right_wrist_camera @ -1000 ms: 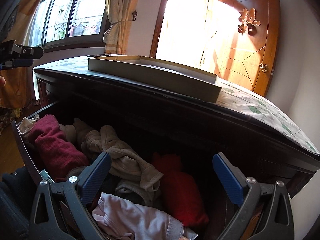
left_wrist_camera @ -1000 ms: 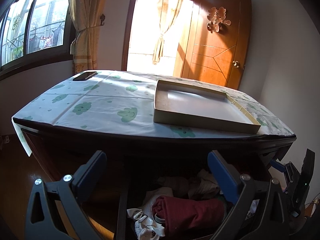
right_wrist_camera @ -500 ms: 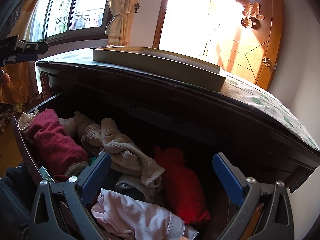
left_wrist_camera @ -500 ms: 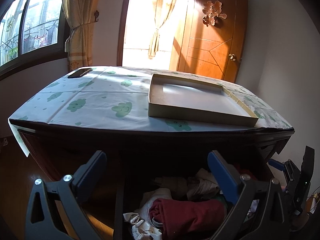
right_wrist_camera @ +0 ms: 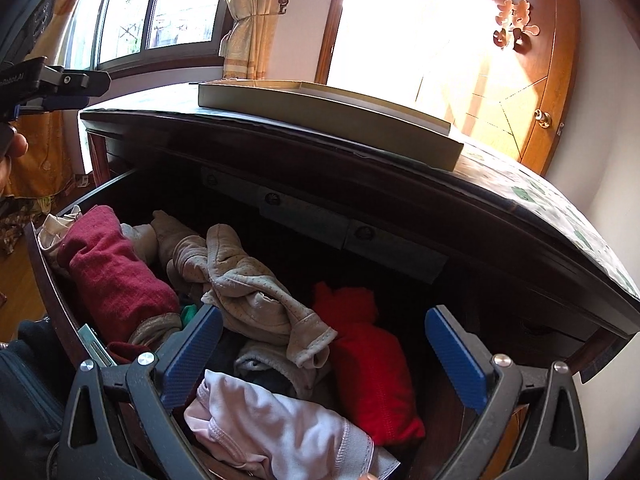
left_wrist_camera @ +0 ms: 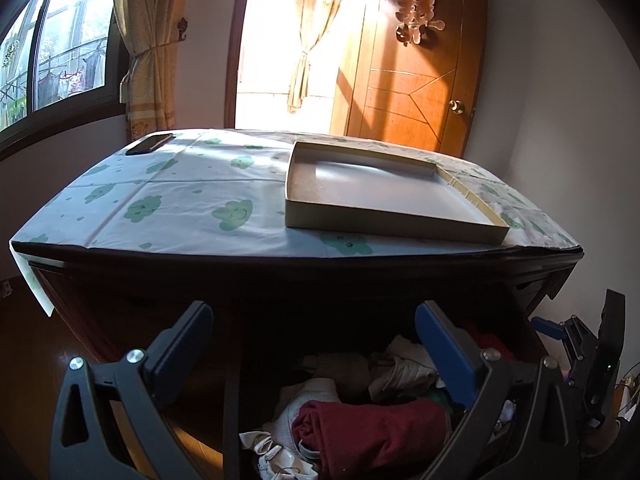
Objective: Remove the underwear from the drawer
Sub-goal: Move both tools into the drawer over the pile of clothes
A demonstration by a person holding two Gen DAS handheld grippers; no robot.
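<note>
So far only the opening is done: the drawer (right_wrist_camera: 52,264) stands pulled out, clothes heaped inside, nothing lifted yet. Both the left gripper (left_wrist_camera: 314,340) and right gripper (right_wrist_camera: 324,344) are spread wide and hold nothing. The pale pink underwear (right_wrist_camera: 280,432) lies at the bottom centre of the right view, just below the right gripper. Grasping and lifting remain, I judge.

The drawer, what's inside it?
The open drawer holds a heap of clothes: a dark red roll, a beige garment, a bright red piece and a pale pink one. What lies beneath them is covered.
</note>
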